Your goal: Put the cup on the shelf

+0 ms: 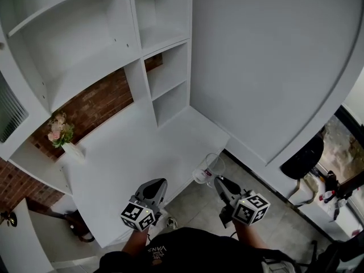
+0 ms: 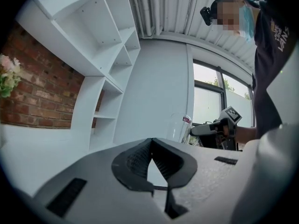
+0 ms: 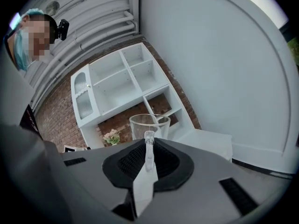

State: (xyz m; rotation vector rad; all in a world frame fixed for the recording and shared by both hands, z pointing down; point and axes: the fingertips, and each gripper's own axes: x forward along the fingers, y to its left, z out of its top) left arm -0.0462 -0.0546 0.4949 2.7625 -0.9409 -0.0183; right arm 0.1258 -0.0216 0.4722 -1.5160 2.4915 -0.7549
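Observation:
A clear glass cup [image 1: 208, 168] hangs in the air just past the right corner of the white desk [image 1: 131, 169]. My right gripper [image 1: 218, 182] is shut on its handle; in the right gripper view the handle [image 3: 149, 149] is pinched between the pads and the cup [image 3: 148, 126] rises beyond them. The left gripper view shows the same cup [image 2: 180, 127] at mid right. My left gripper [image 1: 156, 189] is shut and holds nothing, low over the desk's front edge. The white shelf unit [image 1: 153, 50] stands at the back of the desk, its compartments bare.
A small vase of pink flowers [image 1: 61, 134] stands on the desk's left side before a brick wall [image 1: 96, 104]. A big white curved panel [image 1: 273, 67] fills the right. Grey tiled floor [image 1: 199, 206] lies below. Dark clutter [image 1: 321, 175] sits at far right.

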